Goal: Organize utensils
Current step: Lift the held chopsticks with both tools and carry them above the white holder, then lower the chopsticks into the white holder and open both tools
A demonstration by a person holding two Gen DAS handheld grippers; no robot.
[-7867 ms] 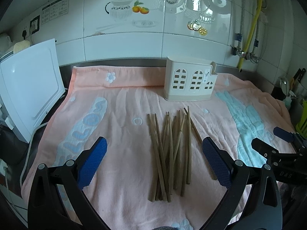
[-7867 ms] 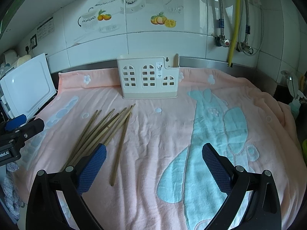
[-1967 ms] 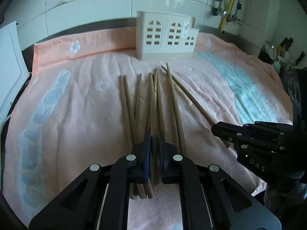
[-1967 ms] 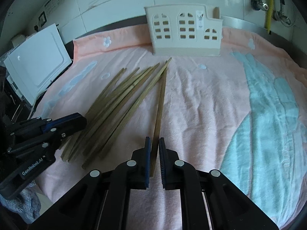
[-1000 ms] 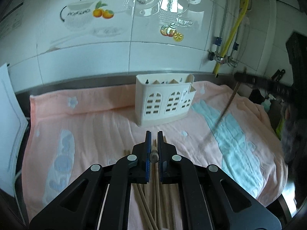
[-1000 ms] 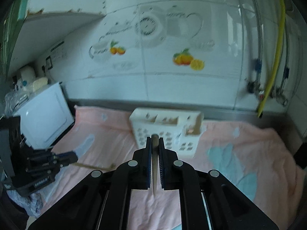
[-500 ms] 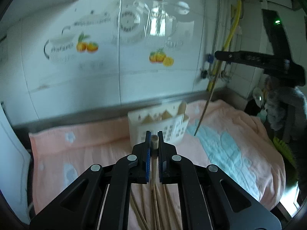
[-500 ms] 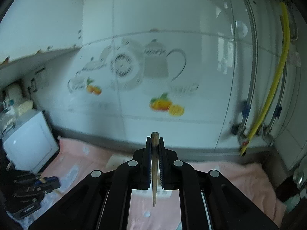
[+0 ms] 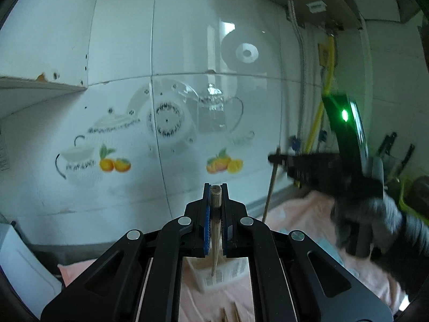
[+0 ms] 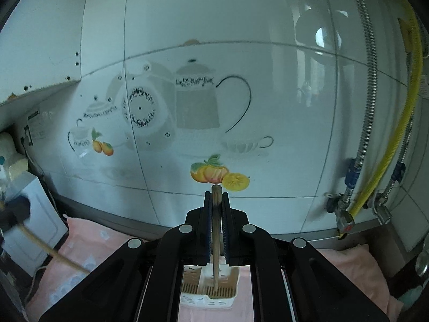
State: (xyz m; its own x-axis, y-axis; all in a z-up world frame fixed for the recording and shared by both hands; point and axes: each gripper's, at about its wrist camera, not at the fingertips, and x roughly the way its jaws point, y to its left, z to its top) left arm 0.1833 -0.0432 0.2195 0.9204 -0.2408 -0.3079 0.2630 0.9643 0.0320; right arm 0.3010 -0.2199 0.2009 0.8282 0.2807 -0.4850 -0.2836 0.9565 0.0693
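A: Closest in, the left tool (image 9: 215, 187) is clenching one chopstick (image 9: 214, 230), the stick standing nearly upright between the blue pads, its blunt top poking just above the tips.

B: And the right tool (image 10: 216, 193) is doing likewise, gripping a second chopstick (image 10: 216, 241), thick end up, thin end pointing down.

A: Looking past that stick, its lower end is hanging over the cream holder (image 10: 209, 289), seemingly inside the open top; whether it is touching the slotted floor, I can't tell.

B: From the left side, the holder (image 9: 222, 273) is sitting just below the held stick's tip, on the pink towel (image 9: 295, 214) covering the worktop. A few loose chopsticks (image 9: 228, 315) are lying on the towel at the bottom edge.

A: Off to the right there, the other tool is showing blurred, gloved hand (image 9: 375, 214) behind it, its stick hanging down in front of the wall.

B: Further back, a white board (image 10: 34, 214) is leaning at the left, and the tiled wall (image 10: 241, 53) with teapot and fruit pictures is filling the rest, a yellow hose (image 10: 396, 145) running down its right side.
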